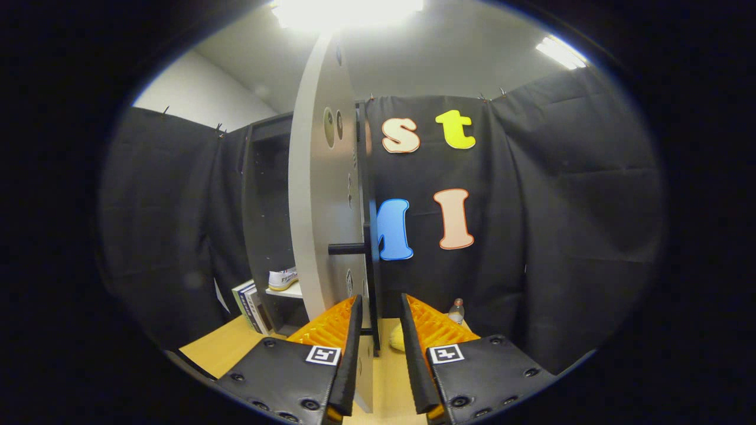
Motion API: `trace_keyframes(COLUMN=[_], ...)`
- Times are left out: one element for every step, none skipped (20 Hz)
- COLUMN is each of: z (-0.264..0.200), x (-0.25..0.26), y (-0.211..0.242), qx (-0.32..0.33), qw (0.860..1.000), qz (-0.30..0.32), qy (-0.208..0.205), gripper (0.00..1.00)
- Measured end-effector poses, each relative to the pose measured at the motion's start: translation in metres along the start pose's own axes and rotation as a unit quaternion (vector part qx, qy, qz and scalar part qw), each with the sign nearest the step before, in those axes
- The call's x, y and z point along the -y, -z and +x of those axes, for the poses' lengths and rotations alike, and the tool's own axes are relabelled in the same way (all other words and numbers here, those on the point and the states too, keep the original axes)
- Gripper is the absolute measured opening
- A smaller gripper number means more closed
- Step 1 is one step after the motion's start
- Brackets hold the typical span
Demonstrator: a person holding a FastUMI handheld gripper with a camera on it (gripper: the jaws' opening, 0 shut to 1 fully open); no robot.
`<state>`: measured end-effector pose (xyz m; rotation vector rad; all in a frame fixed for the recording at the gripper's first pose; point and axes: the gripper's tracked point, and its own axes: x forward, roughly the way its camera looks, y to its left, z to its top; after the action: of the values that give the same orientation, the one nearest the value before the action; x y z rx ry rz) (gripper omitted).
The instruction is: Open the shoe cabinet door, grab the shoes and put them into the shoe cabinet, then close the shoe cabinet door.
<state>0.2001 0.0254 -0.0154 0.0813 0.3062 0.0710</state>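
The gripper is open, its fingers on each side of the cabinet door's edge to swing it shut, since a shoe already sits on the shelf inside.

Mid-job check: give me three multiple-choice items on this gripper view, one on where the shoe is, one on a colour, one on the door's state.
1. Where is the shoe?
A. On a shelf inside the cabinet
B. Between the fingers
C. On the table beside the bottle

2. What colour are the gripper's finger bodies?
A. Blue
B. Orange
C. Green

3. What state is the door in?
A. Shut flat against the cabinet
B. Taken off and lying on the table
C. Swung open, edge-on to the camera

Answers:
1 A: the shoe sits on the white shelf in the cabinet, left of the door.
2 B: both fingers are orange with black pads.
3 C: the door's edge stands between the open fingers, its handle sticking out sideways.
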Motion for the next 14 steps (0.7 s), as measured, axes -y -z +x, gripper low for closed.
trace_keyframes(z=[-0.007, -0.014, -0.019, -0.025, -0.031, -0.037, -0.041, -0.043, -0.044, -0.042, -0.039, -0.037, -0.034, -0.028], x=[-0.003, -0.005, -0.015, -0.026, -0.039, -0.052, -0.065, -0.078, -0.093, -0.108, -0.121, -0.131, -0.141, -0.150], y=[-0.004, -0.011, -0.017, -0.023, -0.028, -0.034, -0.041, -0.042, -0.044, -0.043, -0.040, -0.037, -0.031, -0.021], qx=[0.003, 0.010, 0.017, 0.025, 0.033, 0.043, 0.053, 0.062, 0.068, 0.071, 0.070, 0.071, 0.069, 0.063], qw=[1.000, 1.000, 1.000, 0.999, 0.999, 0.998, 0.996, 0.995, 0.993, 0.991, 0.990, 0.989, 0.988, 0.987], qz=[0.005, 0.007, 0.006, 0.005, 0.000, -0.007, -0.012, -0.014, -0.014, -0.015, -0.019, -0.023, -0.029, -0.034], qy=[-0.002, -0.006, -0.016, -0.029, -0.042, -0.055, -0.065, -0.078, -0.094, -0.109, -0.122, -0.129, -0.136, -0.141], gripper=[0.37, 0.41, 0.45, 0.50, 0.55, 0.61, 0.66, 0.72, 0.77, 0.83, 0.88, 0.94, 0.99, 0.99])
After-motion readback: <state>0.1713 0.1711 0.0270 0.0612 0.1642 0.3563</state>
